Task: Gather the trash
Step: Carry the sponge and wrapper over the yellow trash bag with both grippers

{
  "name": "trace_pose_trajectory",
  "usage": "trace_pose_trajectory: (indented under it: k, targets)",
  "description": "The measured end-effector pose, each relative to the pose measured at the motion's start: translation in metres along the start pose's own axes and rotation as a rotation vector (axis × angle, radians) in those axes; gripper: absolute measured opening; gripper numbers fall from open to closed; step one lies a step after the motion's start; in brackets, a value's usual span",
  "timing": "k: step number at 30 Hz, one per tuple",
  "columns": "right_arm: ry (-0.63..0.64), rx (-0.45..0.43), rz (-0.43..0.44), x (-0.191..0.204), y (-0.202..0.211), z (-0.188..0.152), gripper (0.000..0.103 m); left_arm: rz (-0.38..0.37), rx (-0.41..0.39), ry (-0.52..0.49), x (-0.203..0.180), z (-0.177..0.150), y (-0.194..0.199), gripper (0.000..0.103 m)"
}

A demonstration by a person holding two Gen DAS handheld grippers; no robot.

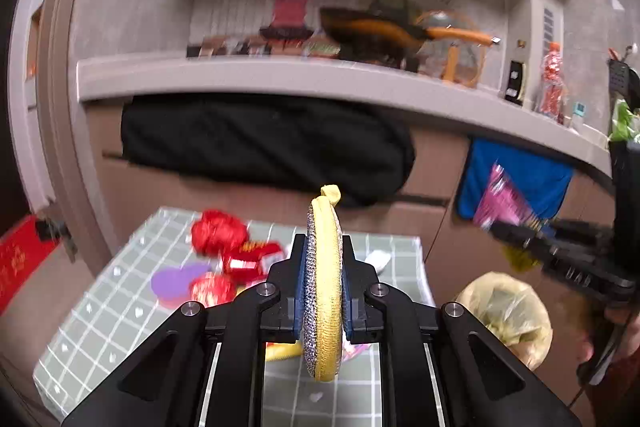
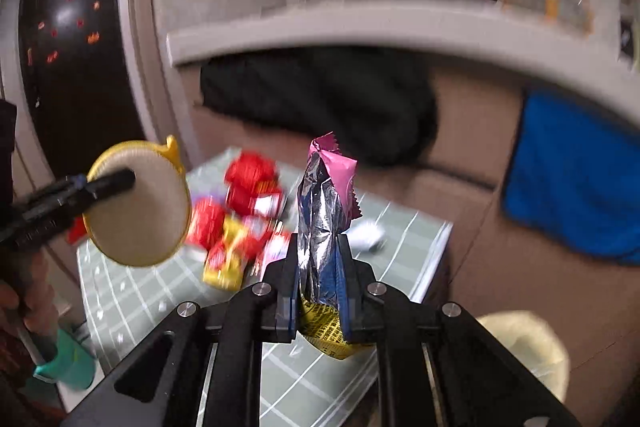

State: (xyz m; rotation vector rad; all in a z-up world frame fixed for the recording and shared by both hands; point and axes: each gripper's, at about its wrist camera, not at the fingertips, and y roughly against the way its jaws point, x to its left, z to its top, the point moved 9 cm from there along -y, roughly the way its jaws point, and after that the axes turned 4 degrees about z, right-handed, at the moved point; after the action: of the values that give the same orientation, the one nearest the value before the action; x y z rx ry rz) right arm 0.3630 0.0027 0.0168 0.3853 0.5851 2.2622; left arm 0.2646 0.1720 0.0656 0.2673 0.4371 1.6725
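Observation:
My left gripper (image 1: 323, 259) is shut on a round yellow scouring pad (image 1: 323, 291) with a silvery edge, held on edge above the checked table (image 1: 100, 311); it also shows in the right wrist view (image 2: 138, 205). My right gripper (image 2: 319, 255) is shut on a pink and silver foil wrapper (image 2: 324, 195) with a yellow end, held above the table's right part; the wrapper shows at the right of the left wrist view (image 1: 502, 197). Red and yellow wrappers (image 2: 240, 223) and a purple heart (image 1: 178, 281) lie on the table.
A bin lined with a yellowish bag (image 1: 506, 311) stands on the floor right of the table, also seen in the right wrist view (image 2: 528, 343). A white scrap (image 2: 368, 233) lies near the table's far right. Behind are cabinets, a black cloth (image 1: 264, 143), a blue towel (image 1: 516, 179) and a cluttered counter.

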Motion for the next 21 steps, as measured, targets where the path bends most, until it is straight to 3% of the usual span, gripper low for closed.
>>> trace_pose_trajectory:
  k: [5,10,21]
  targets:
    - [-0.031,-0.119,-0.074,-0.021,0.055,0.043,0.013,-0.041,-0.05,-0.027,-0.034,0.025,0.013,0.014]
    - [-0.061,-0.191,-0.147,-0.05,0.097,0.054,0.013,-0.108,-0.052,-0.053,-0.076,0.034,0.012,0.014]
    - [-0.161,-0.165,-0.284,-0.134,0.139,-0.003,0.014,-0.317,0.038,-0.098,-0.198,0.019,-0.021,0.015]
